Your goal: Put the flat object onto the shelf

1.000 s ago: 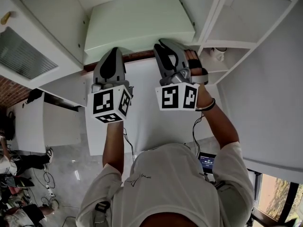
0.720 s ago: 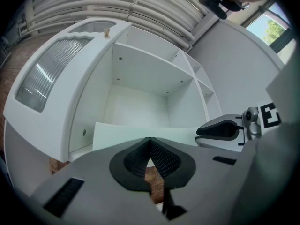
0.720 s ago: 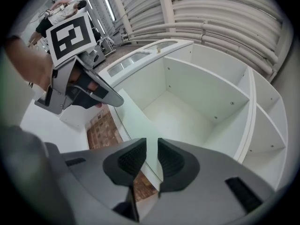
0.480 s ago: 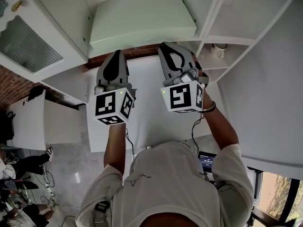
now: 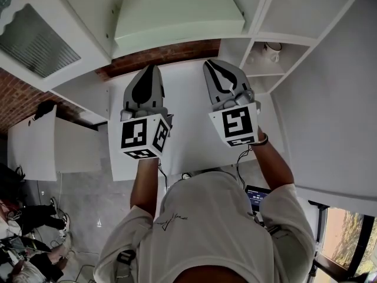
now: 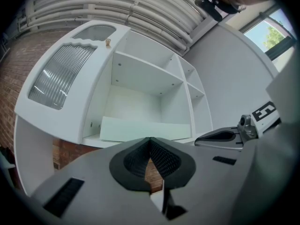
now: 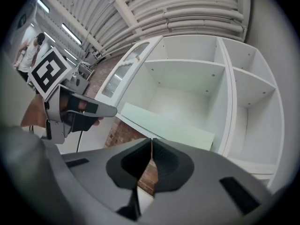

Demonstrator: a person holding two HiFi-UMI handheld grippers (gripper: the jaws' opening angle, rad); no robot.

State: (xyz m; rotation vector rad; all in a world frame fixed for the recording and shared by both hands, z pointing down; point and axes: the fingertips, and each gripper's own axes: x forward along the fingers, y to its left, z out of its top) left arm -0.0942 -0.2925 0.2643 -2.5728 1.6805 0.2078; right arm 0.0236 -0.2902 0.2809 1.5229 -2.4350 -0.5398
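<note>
**A:** How are the hands set?

**B:** In the head view both forearms reach up from the lower centre, side by side. The left gripper [image 5: 149,68] sits left of centre and the right gripper [image 5: 213,63] right of centre. Both point towards the top of the frame, roughly level, with their marker cubes facing the camera. A black wristband [image 5: 260,137] rings the right wrist.

**A:** And the jaws?

**B:** The left gripper's own view shows its jaws pressed together at the tip, with nothing in them. The right gripper's jaws have just been closing and now meet too, with nothing between them.

**A:** What room is there around them?

**B:** Under both lies a plain white tabletop [image 5: 188,140], bare on either side of the tips. Beyond its far edge runs a strip of red brick wall [image 5: 168,54]. Above that in the frame begins the white wooden shelf unit [image 5: 306,10]. Both tips stop short of its front lip. At upper left is a white door with a ribbed glass pane [image 5: 36,40]. At right, a small compartment holds a white cup [image 5: 272,50].

**A:** And the flat thing?

**B:** The pale green flat rectangular panel [image 5: 177,10] lies on the bottom board of the wide middle compartment, at the top centre of the head view. It spans most of that compartment's width. Its long front edge runs along the board's lip and its right corner is near the upright divider. The surface is plain and matte. In both gripper views it shows as a pale band above the closed jaw tips. Neither gripper touches it.
</note>
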